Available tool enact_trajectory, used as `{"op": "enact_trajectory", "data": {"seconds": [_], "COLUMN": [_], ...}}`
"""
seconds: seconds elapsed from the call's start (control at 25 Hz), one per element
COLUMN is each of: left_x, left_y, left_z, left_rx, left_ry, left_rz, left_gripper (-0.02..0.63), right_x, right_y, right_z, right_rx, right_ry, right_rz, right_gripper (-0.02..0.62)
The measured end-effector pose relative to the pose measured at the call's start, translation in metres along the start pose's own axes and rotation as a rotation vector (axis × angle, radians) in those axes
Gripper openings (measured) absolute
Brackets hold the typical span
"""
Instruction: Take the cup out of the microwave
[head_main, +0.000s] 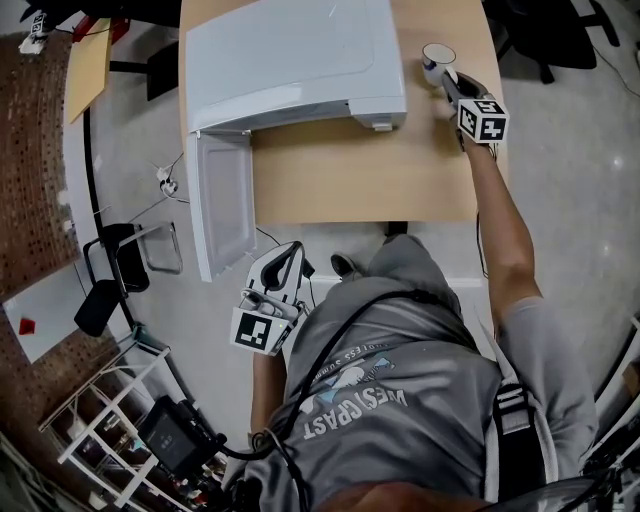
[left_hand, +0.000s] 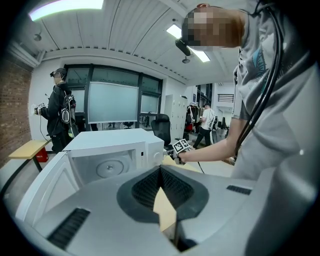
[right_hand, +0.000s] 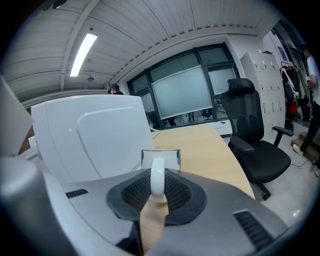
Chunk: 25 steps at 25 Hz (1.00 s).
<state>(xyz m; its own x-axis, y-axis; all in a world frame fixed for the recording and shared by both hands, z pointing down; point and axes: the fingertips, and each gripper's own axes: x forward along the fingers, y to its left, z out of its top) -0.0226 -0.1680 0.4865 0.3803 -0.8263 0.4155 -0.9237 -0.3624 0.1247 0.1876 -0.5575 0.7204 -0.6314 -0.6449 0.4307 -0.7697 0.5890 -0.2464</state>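
Observation:
A white cup (head_main: 437, 57) stands upright at the far right of the wooden table (head_main: 350, 170), to the right of the white microwave (head_main: 290, 60). My right gripper (head_main: 447, 78) is shut on the cup's handle. In the right gripper view the white handle (right_hand: 158, 177) sits pinched between the dark pads, with the cup's body (right_hand: 161, 157) just beyond. Whether the cup rests on the table or hangs just above it I cannot tell. My left gripper (head_main: 292, 250) hangs off the table's near edge, shut and empty. The microwave door (head_main: 222, 200) stands open, and the cavity (left_hand: 107, 168) holds only its turntable.
A black office chair (right_hand: 255, 140) stands beyond the table's right side. The open door juts out past the table's near left edge. Shelving (head_main: 110, 420) and a small black chair (head_main: 120, 270) stand on the floor to the left. Another person (left_hand: 60, 110) stands far off.

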Motion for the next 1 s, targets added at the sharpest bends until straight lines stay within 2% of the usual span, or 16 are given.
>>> {"op": "enact_trajectory", "data": {"seconds": [0.28, 0.52, 0.76, 0.84, 0.92, 1.0], "left_x": [0.006, 0.013, 0.012, 0.034, 0.067, 0.078], "left_y": [0.002, 0.007, 0.007, 0.007, 0.01, 0.014], "left_z": [-0.007, -0.009, -0.012, -0.031, -0.063, -0.07], "left_rx": [0.007, -0.022, -0.005, 0.042, 0.084, 0.082], "left_ry": [0.033, 0.035, 0.043, 0.062, 0.124, 0.152], "left_rz": [-0.018, -0.016, -0.017, -0.049, -0.067, -0.051], "left_gripper": [0.043, 0.043, 0.043, 0.043, 0.043, 0.043], "right_x": [0.005, 0.008, 0.005, 0.014, 0.036, 0.051], "right_y": [-0.005, -0.003, 0.007, -0.012, -0.04, -0.044], "right_z": [-0.007, -0.008, -0.018, -0.035, -0.061, -0.068], "right_rx": [0.004, 0.003, -0.008, -0.015, -0.024, -0.03], "right_ry": [-0.011, -0.044, -0.066, -0.061, -0.048, -0.041], "right_rz": [0.003, 0.004, 0.013, 0.006, 0.006, 0.016], "right_gripper": [0.067, 0.067, 0.067, 0.067, 0.067, 0.067]}}
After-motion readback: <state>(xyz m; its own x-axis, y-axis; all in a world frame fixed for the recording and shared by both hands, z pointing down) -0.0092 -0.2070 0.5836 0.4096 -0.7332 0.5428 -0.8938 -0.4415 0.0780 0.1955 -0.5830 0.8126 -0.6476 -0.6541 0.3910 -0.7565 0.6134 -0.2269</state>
